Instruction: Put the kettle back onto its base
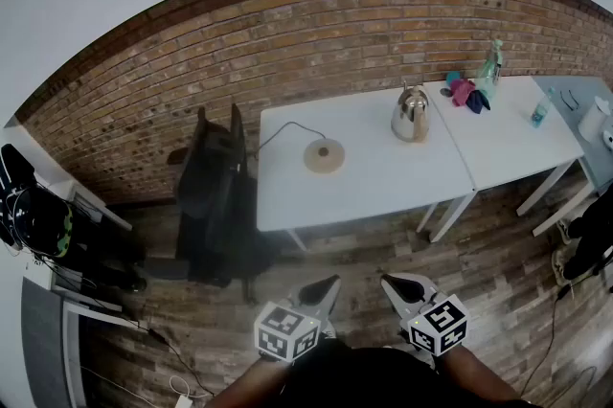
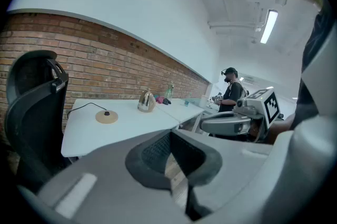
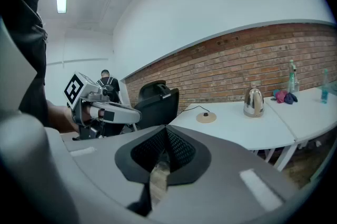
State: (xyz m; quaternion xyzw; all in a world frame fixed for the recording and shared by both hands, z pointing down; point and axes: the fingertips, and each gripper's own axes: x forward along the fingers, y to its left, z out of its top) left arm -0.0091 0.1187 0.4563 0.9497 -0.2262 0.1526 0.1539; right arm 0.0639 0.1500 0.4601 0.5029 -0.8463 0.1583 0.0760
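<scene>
While the kettle (image 1: pixel 411 113) stands apart from its base (image 1: pixel 324 154), the left tool (image 1: pixel 324 289) and right tool (image 1: pixel 395 287) are closed, empty.

Legible text, brands, numbers, signs: none. Marker cubes on the left gripper (image 1: pixel 329 282) and right gripper (image 1: pixel 390 281): black-and-white square code patterns only, no letters or digits. Spray bottle (image 1: pixel 491 66) on the white table (image 1: pixel 383 181): too small to show any print.

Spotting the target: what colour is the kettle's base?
The base is pale tan; head view shows it best.
</scene>
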